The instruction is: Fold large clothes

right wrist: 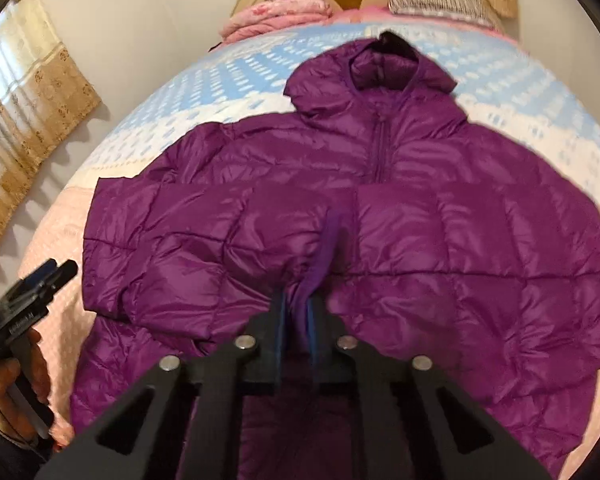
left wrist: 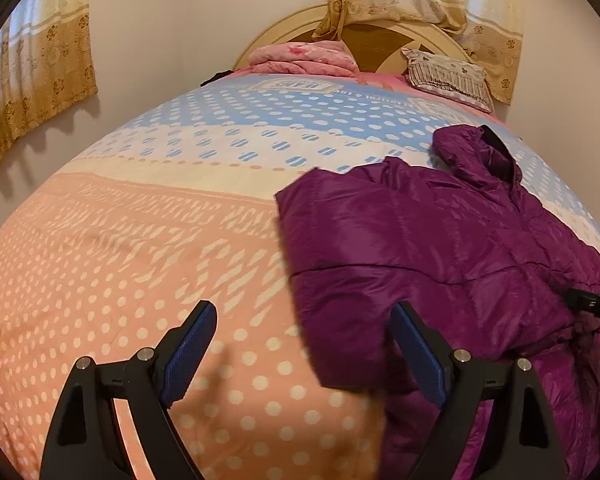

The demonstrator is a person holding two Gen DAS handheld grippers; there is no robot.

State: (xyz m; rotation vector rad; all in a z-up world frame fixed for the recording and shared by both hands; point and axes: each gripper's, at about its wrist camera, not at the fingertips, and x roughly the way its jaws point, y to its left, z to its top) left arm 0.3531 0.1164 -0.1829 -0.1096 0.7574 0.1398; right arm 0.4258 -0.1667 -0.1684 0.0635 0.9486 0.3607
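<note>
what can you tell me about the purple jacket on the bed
The purple jacket is a shiny, quilted puffer with a hood and a front zipper, and looks like thin nylon. It lies front up on the dotted bedspread, hood toward the headboard, both sleeves folded across the chest. The right gripper is shut on a fold of fabric near the middle of the lower front. The left gripper is open beside the jacket's edge, one of its fingers over the fabric.
</note>
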